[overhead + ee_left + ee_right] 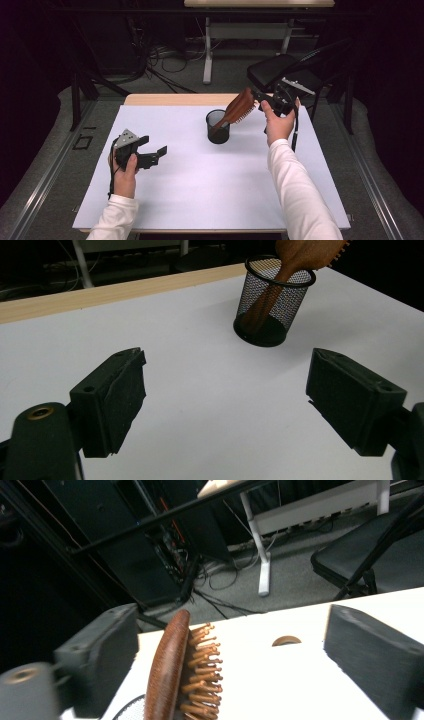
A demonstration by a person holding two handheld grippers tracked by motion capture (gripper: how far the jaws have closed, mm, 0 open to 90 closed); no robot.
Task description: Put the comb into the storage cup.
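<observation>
A brown wooden hairbrush (240, 106) stands tilted in a black mesh cup (218, 127), handle down inside it, head leaning up to the right. My right gripper (260, 100) is at the head, open. In the right gripper view the brush (172, 675) lies between the jaws, its back close to the left one and its bristles well away from the right one; my right gripper (235, 630) does not press on it. My left gripper (152, 146) hovers over the left of the white mat (200, 180), open and holding nothing. The left gripper view looks between the spread jaws of my left gripper (225, 395) at the cup (272, 295) and brush (300, 252).
The mat covers a wooden table whose bare far edge (175, 99) shows behind the cup. A black folding chair (285, 72) stands just beyond the back right corner. Cables (160, 65) and a white table leg (207, 55) are on the floor farther back.
</observation>
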